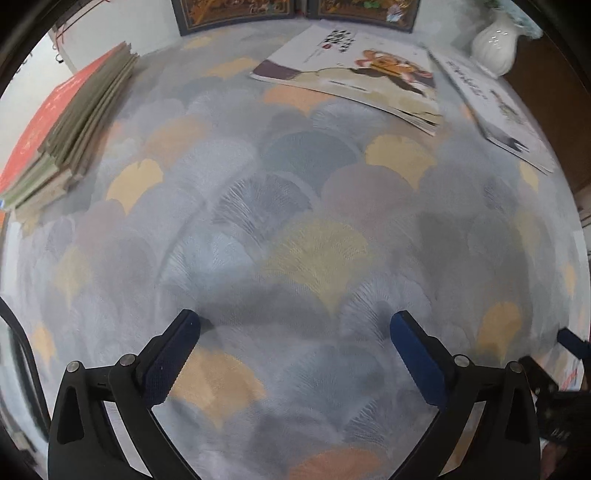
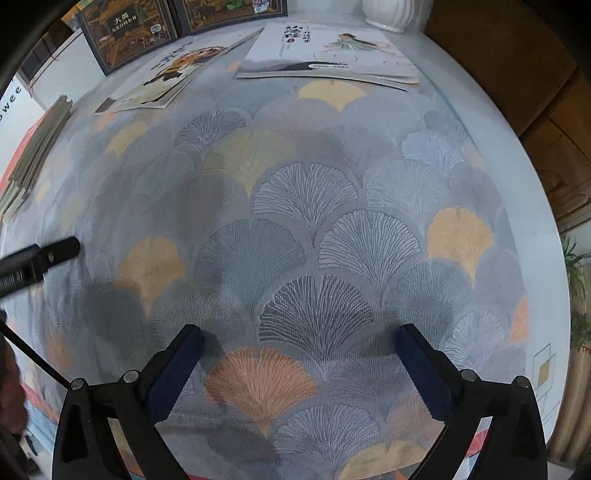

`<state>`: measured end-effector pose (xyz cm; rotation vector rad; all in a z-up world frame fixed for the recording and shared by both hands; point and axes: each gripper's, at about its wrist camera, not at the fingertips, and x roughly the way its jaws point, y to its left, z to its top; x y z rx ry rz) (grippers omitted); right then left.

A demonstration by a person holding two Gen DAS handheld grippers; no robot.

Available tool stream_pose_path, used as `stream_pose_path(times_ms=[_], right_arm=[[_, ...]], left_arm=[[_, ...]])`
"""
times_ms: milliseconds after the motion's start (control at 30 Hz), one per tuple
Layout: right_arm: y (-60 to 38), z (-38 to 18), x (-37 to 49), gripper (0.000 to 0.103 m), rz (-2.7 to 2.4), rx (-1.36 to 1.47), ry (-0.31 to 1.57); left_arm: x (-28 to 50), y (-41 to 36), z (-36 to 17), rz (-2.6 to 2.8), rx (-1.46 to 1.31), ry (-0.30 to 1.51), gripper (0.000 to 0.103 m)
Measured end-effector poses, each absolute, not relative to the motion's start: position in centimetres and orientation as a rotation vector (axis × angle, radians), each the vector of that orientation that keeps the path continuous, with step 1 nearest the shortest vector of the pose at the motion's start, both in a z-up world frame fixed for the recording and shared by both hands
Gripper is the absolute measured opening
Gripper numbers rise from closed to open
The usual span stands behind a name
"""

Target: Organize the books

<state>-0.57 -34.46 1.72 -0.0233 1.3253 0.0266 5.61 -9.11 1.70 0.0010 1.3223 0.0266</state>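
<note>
Left hand-held gripper [image 1: 295,325] points steeply down at the table [image 1: 295,229], which is covered by a grey-blue cloth printed with yellow and orange fan-shaped leaves. Its black jaws with dark blue pads stand spread wide, with nothing between them but bare cloth. In the left wrist view a stack of thin books with grey-green edges and an orange-red top cover [image 1: 66,129] lies at ten o'clock, a thin white picture book showing an orange-robed figure [image 1: 354,74] lies flat at one o'clock, and a second thin white book [image 1: 495,107] lies just beside it at two o'clock. A white ribbed ceramic vase [image 1: 495,44] stands behind them.

Right hand-held gripper [image 2: 299,332] is tilted steeply downward in the same way, jaws fully apart and holding nothing. In its view the white book with a green-robed figure [image 2: 332,51] lies at twelve o'clock, the orange-figure book [image 2: 173,77] at eleven o'clock and the stack at nine to ten o'clock. Two dark boxed volumes with gold patterning [image 2: 129,33] stand upright at the table's far edge. A tip of the left tool shows at nine o'clock.
</note>
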Motion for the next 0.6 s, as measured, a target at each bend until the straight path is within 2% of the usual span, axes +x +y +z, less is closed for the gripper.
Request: stream_pose_path(times_ms=[133, 200, 333, 367, 433, 533, 567, 600], right_arm=[[-34.3, 1.9, 0.2, 0.101, 0.008, -0.006, 1.376], [-34.1, 2.6, 1.2, 0.086, 0.008, 0.053, 1.365], [-32.9, 4.4, 5.2, 0.074, 0.078, 0.27, 1.312], [-32.4, 4.8, 6.6, 0.065, 0.078, 0.319, 1.289], [-31.2, 5.7, 9.4, 0.065, 0.099, 0.403, 1.258], [-28.7, 6.5, 13.5, 0.063, 0.113, 0.407, 1.205], [-27.4, 6.7, 15.6, 0.057, 0.113, 0.377, 1.199], [-26.5, 6.7, 16.2, 0.05, 0.111, 0.357, 1.192]], left_arm=[[8.3, -7.5, 4.2, 0.004, 0.028, 1.248, 0.102], [10.6, -6.4, 5.6, -0.042, 0.017, 1.203, 0.102], [16.3, -4.1, 6.9, -0.129, -0.053, 1.159, 0.102], [18.3, -3.3, 7.1, -0.16, -0.094, 1.146, 0.102], [20.9, -3.4, 6.9, -0.197, -0.13, 1.153, 0.102], [24.7, -3.2, 5.6, -0.227, -0.153, 1.183, 0.091], [25.3, -3.2, 5.2, -0.24, -0.16, 1.185, 0.088], [26.1, -3.3, 4.7, -0.249, -0.166, 1.186, 0.081]])
